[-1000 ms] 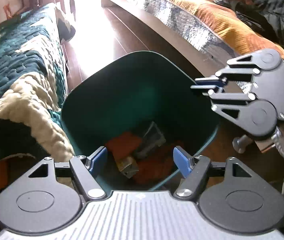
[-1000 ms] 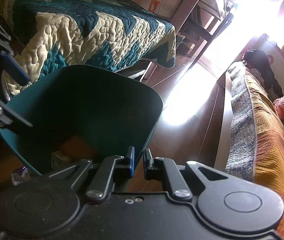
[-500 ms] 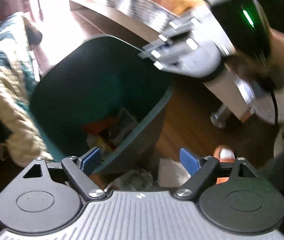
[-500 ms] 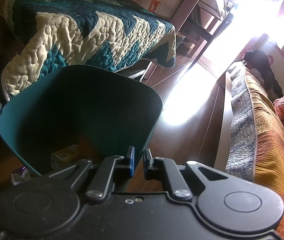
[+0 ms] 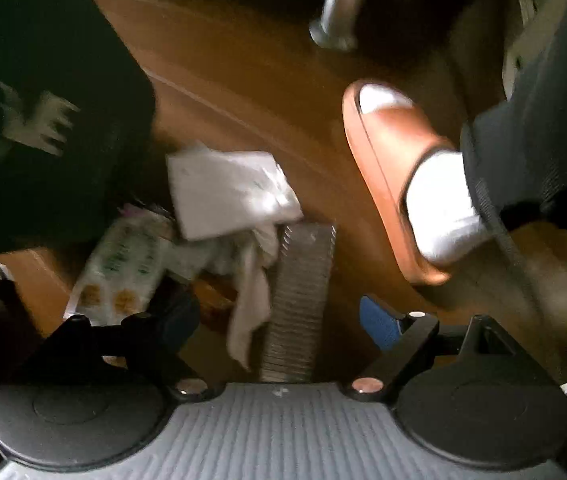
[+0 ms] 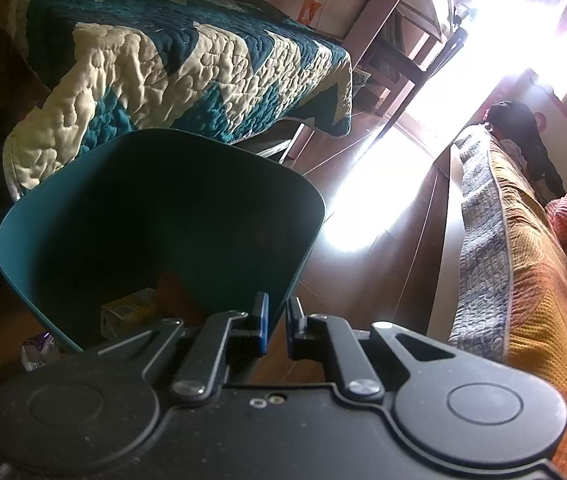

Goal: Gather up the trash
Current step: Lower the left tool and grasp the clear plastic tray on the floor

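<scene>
**Teal bin gripped at the rim; loose litter below the other tool**

Teal plastic waste bin (image 6: 155,224) sits tilted on the brown wooden floor (image 5: 243,92), mouth toward the right wrist camera. Right gripper (image 6: 276,322) has its jaws drawn nearly together; the bin's near rim appears to run between them, so I judge it pinches the rim, though the contact itself is in shadow. A yellow carton (image 6: 127,312) and something orange lie inside.

Left gripper (image 5: 283,320) hangs over the floor, jaws spread wide, holding nothing. Beneath it: a crumpled white paper sheet (image 5: 227,192), a green-printed white wrapper (image 5: 123,264) just beside it, a limp white tissue strip (image 5: 249,308), and a grey ribbed strip (image 5: 303,300) between the fingers.

Risks:
- The pieces overlap; closing on the heap may catch only the tissue and drag the rest.
- The person's brown slipper with white sock (image 5: 403,184) stands near the right-hand finger; a wide sweep could strike it.
- A thin pinch on a tilted bin could slip and spill the contents.

Hard to make out:
- Left view is motion-blurred; wrapper print unreadable.
- The left-hand finger pad is lost in shadow.
- The grey ribbed strip: litter or part of the rig, cannot tell.
- A purple scrap (image 6: 37,346) by the bin's base is cut off.
- Dark mass at upper left of the left view, unidentified.
</scene>
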Demonstrator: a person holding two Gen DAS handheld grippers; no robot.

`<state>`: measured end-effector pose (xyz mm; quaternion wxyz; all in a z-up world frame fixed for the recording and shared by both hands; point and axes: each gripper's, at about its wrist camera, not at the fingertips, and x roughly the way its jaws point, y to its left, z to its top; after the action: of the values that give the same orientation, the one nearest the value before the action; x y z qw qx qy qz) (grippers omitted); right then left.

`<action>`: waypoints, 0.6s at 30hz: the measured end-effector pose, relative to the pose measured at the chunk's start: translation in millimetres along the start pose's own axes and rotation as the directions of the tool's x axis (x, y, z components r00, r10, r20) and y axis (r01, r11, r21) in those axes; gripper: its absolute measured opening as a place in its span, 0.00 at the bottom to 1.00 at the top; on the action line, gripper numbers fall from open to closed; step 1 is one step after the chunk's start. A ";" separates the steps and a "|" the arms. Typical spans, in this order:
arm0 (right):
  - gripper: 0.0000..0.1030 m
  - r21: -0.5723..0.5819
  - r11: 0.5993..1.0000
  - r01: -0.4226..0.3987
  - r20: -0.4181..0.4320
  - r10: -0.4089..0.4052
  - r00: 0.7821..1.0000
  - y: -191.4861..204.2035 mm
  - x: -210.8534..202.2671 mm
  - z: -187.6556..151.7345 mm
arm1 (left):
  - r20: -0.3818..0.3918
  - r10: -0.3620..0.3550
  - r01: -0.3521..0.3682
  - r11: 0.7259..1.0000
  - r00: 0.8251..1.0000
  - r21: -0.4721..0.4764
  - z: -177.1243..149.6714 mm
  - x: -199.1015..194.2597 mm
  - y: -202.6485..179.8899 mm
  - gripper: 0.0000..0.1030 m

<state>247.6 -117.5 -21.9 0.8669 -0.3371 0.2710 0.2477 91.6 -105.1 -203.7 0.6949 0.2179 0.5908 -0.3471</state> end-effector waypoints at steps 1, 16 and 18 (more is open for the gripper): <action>0.08 -0.001 1.000 0.002 0.000 -0.002 1.000 0.2 0.0 -0.1 | -0.021 -0.008 0.008 1.000 1.000 -0.001 -0.1 11.5 -2.7 0.85; 0.08 0.012 1.000 0.020 -0.023 -0.020 1.000 -2.7 3.9 -2.8 | -0.232 -0.003 -0.010 0.998 0.973 -0.058 -23.6 102.3 -4.9 0.84; 0.08 0.014 1.000 0.022 -0.025 -0.021 0.999 -2.9 4.1 -3.5 | -0.248 0.012 -0.023 0.999 0.969 -0.040 -27.5 108.4 -7.9 0.84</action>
<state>251.3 -120.9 -25.4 0.8684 -0.3369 0.2800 0.2322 73.9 -115.1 -314.0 0.6233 0.2500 0.6781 -0.2986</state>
